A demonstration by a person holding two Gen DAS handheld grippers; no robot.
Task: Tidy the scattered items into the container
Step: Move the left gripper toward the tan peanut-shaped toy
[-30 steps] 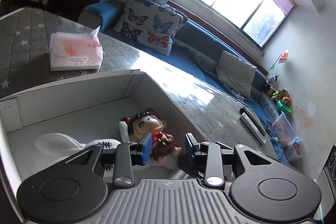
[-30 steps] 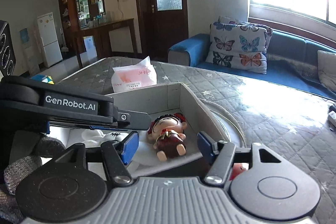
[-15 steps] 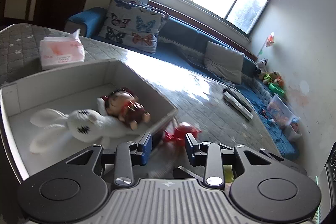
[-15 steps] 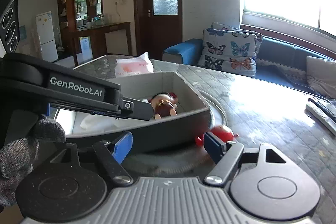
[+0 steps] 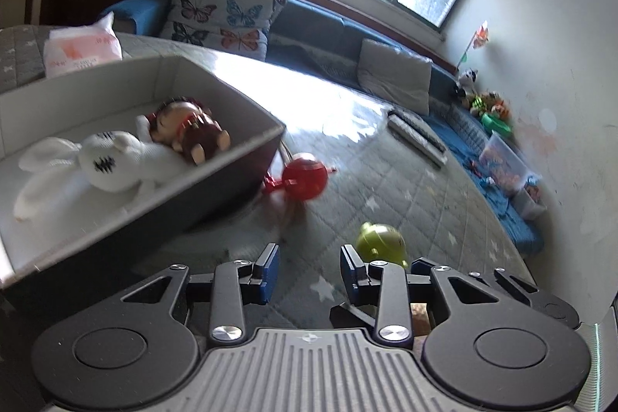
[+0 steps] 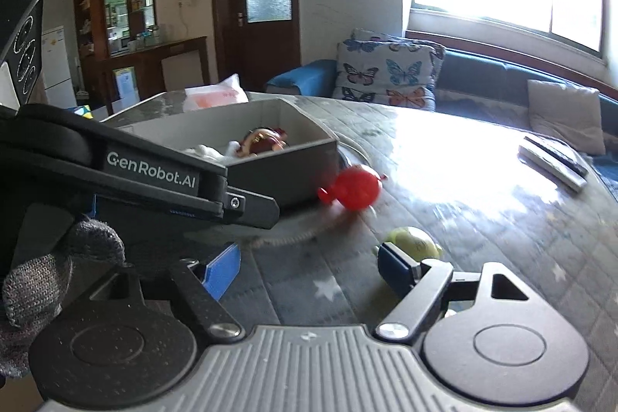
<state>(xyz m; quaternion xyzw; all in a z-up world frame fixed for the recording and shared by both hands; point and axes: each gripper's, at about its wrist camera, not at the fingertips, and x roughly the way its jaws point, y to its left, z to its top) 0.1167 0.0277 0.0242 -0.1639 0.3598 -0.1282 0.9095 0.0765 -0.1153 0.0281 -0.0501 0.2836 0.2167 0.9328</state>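
Observation:
A grey open box [image 5: 216, 176] [image 6: 278, 172] sits on the quilted table and holds a white plush rabbit [image 5: 104, 165] and a small brown-and-red doll [image 5: 189, 130] [image 6: 262, 141]. A red round toy [image 5: 303, 176] [image 6: 355, 188] lies on the table just outside the box's near corner. A green round toy [image 5: 380, 240] [image 6: 415, 244] lies closer, beside the right fingers of both grippers. My left gripper [image 5: 309, 271] is open and empty, pulled back from the box. My right gripper [image 6: 309, 267] is open wide and empty above the table.
A pink tissue pack [image 5: 81, 49] [image 6: 216, 95] lies behind the box. Two remote controls [image 5: 417, 138] [image 6: 552, 161] lie at the table's far right. A blue sofa with butterfly cushions [image 5: 220, 22] runs behind. The left gripper's body [image 6: 116, 176] crosses the right wrist view.
Both grippers have pulled back and away from the box. The doll stays in the box beside the rabbit. The red and green toys have come into view.

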